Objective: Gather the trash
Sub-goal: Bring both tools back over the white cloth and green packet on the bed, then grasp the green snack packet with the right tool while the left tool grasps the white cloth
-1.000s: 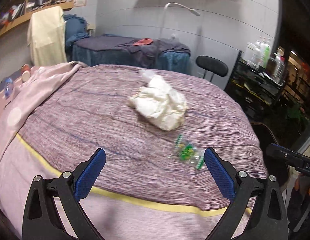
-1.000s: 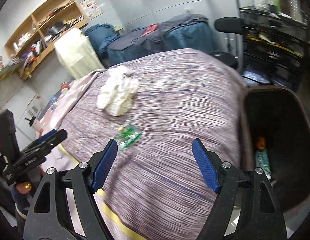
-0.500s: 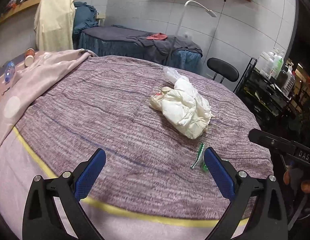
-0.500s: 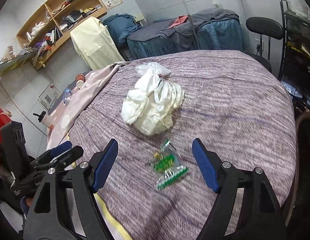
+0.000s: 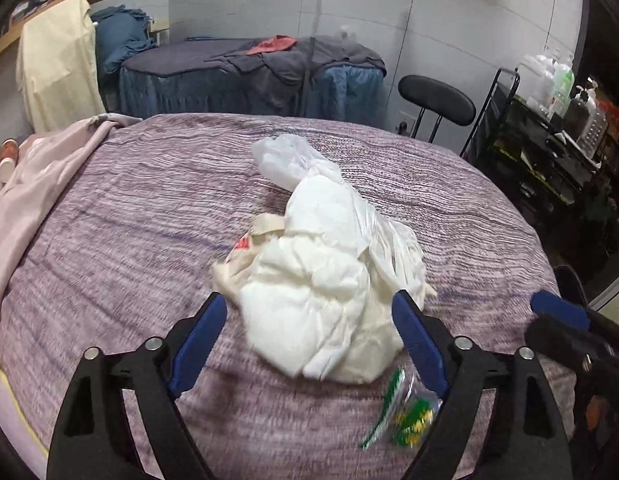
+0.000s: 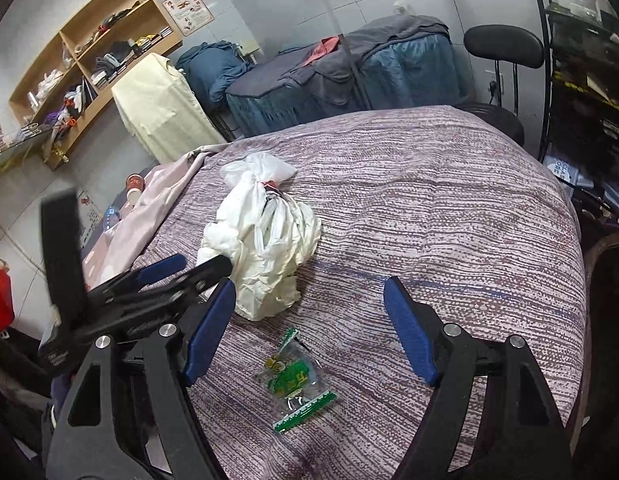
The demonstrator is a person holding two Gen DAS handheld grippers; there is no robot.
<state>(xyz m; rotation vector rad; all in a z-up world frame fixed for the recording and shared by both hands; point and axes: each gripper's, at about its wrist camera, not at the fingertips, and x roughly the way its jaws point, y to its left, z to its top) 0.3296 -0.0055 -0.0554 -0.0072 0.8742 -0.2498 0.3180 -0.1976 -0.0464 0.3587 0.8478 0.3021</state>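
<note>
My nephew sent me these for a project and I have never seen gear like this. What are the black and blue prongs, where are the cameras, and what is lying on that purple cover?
A person holds a hand-held gripper in each hand, with a camera on each looking along its fingers. One picture is from the left gripper, the other from the right gripper. On the purple bedspread lie a crumpled white plastic bag and a small green snack wrapper. Nothing is held: the left fingers are closing around the bag without pressing it, and the right gripper is open above the wrapper.
</note>
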